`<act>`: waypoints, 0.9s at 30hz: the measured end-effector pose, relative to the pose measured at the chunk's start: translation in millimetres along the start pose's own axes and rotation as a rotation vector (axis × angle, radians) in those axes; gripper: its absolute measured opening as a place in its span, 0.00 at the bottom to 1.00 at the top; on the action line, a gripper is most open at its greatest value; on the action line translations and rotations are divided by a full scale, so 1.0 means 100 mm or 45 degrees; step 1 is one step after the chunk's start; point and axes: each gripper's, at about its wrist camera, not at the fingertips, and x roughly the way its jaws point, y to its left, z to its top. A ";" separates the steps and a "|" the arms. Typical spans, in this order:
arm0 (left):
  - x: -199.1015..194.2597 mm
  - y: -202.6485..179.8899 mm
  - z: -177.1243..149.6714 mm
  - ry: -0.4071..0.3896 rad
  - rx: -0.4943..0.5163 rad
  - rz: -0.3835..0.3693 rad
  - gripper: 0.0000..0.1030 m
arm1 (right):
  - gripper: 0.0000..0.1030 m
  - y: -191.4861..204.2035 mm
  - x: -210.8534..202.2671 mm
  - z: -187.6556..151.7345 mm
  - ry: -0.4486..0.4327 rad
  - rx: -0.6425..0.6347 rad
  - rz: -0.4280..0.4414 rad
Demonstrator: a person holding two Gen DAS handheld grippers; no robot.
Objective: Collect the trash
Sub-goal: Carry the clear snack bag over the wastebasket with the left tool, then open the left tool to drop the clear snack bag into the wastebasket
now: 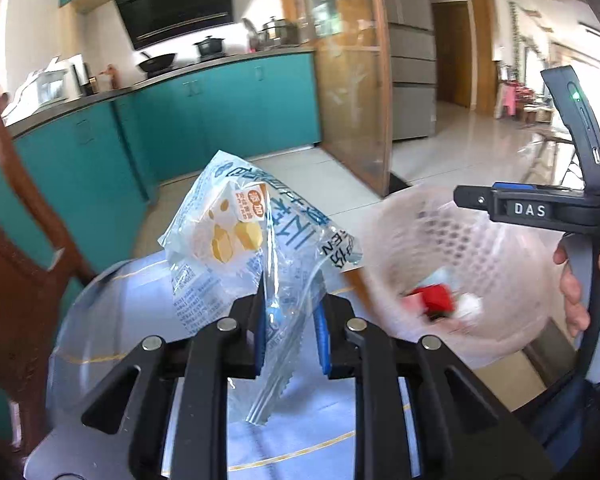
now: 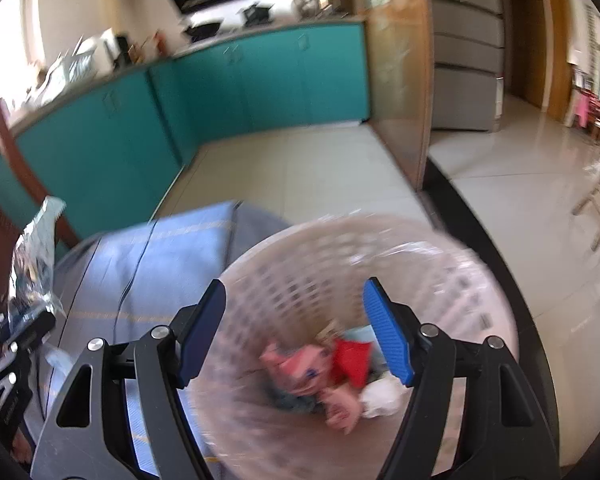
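Note:
My left gripper (image 1: 291,322) is shut on a clear plastic snack wrapper (image 1: 236,240) with blue print and holds it up above the blue tablecloth (image 1: 140,320). The wrapper also shows at the left edge of the right wrist view (image 2: 36,256). A pale pink perforated trash basket (image 1: 460,248) stands to the right, at the table's edge; it holds red, pink and white scraps (image 2: 340,368). My right gripper (image 2: 296,332) is open and empty, right above the basket (image 2: 440,288) mouth. It shows in the left wrist view (image 1: 540,208) beside the basket, held by a hand.
A wooden chair back (image 1: 16,216) rises at the left. Teal kitchen cabinets (image 1: 204,120) and a tiled floor (image 2: 300,168) lie beyond the table. A dark cable (image 2: 136,264) runs across the tablecloth.

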 end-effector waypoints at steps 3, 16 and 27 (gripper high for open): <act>0.04 -0.27 0.10 -0.019 0.022 -0.087 0.20 | 0.73 -0.30 -0.11 0.01 -0.061 0.111 -0.057; 0.91 -1.29 0.25 0.106 0.115 -0.372 0.78 | 0.77 -1.12 -0.28 -0.01 -0.144 0.450 -0.186; 0.39 -0.60 -0.01 0.011 -0.015 -0.068 0.91 | 0.78 -0.75 -0.29 -0.09 -0.167 0.289 -0.156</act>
